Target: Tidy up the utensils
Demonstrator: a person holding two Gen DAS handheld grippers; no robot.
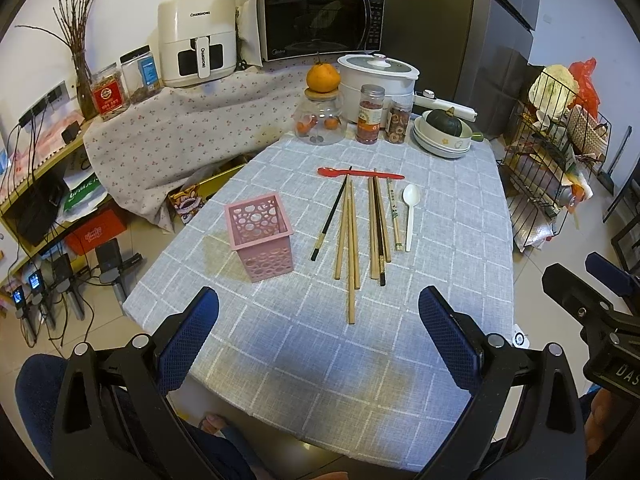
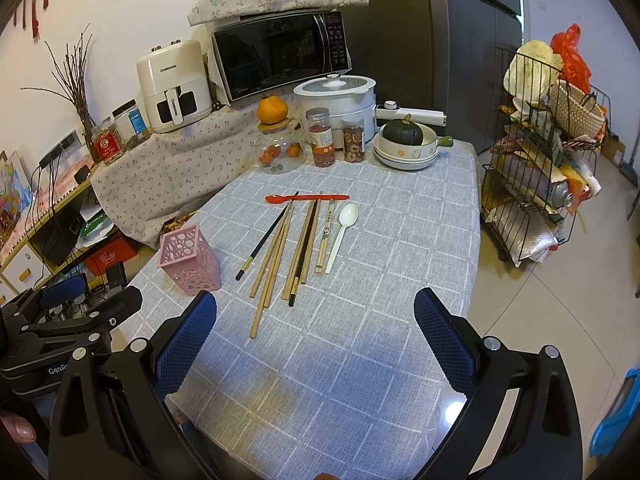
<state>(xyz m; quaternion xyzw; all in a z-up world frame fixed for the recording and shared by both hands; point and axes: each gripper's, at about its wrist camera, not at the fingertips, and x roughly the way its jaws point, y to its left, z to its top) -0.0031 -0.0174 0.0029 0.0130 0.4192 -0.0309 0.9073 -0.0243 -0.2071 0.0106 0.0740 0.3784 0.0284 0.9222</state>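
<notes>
Utensils lie in a loose row on the grey checked tablecloth, near the middle of the table: several pale wooden chopsticks, a thin black chopstick angled to the left of them, a paper-wrapped pair, and a white plastic spoon at the right end; a slim red spoon lies crosswise along their far tips. To the left of the row stands a pink plastic holder, square in section with round cut-out holes in its walls; nothing shows inside it from the left wrist view.

Along the far edge stand containers: a clear glass jar with small orange fruits at the bottom and a large orange resting on its wooden lid; two ribbed plastic jars, one filled with red dried fruit, the other with round dried slices; a stack of cream ceramic bowls with a dark green squash in the top one; behind them a white cooker with a glass lid.

The left gripper hangs over the near part of the cloth, its blue textured pads spread wide and holding nothing; the right gripper (seen from its own camera) is likewise spread wide and holds nothing, its pads well apart above the near edge.
</notes>
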